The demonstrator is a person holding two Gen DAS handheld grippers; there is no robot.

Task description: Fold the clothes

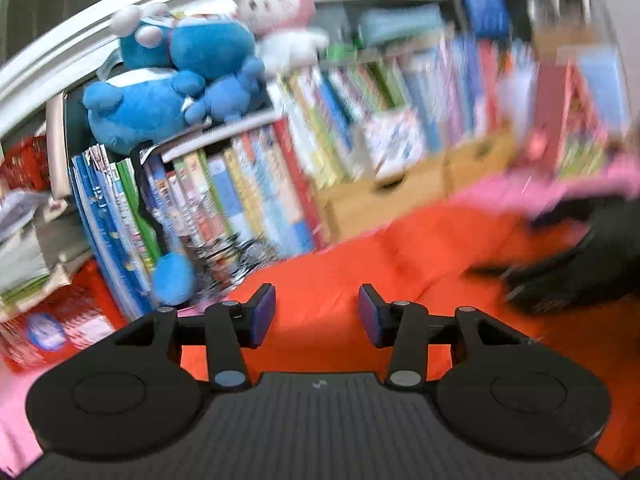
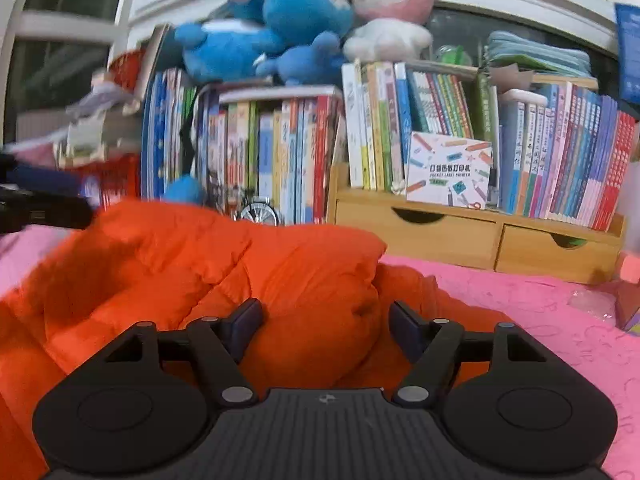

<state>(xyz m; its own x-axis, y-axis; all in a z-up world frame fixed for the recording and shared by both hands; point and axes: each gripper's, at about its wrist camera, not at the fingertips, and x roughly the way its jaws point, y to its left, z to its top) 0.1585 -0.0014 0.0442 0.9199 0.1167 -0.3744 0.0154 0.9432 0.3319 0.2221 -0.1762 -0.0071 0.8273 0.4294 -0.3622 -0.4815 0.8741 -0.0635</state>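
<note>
I have both the left hand-held gripper (image 1: pixel 317 310) and right hand-held gripper (image 2: pixel 325 326) spread over the orange puffer jacket (image 2: pixel 224 264), bunched on the pink bed cover (image 2: pixel 520 300); it looks soft, springy and slippery, so I'd pinch a quilted seam edge.

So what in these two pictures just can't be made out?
- Puffy orange padded jacket: its sleeves, collar and full outline are unclear; both views crop it, and the grippers' black bodies cover its near part.
- Colourful book spines at right in the left wrist view: motion blur smears them.
- Right gripper in that view: a dark blur, cut by the edge.
- Left gripper in the right wrist view: blurred, mostly off-frame.
- Pink patterned cloth: printed pattern too faint.
</note>
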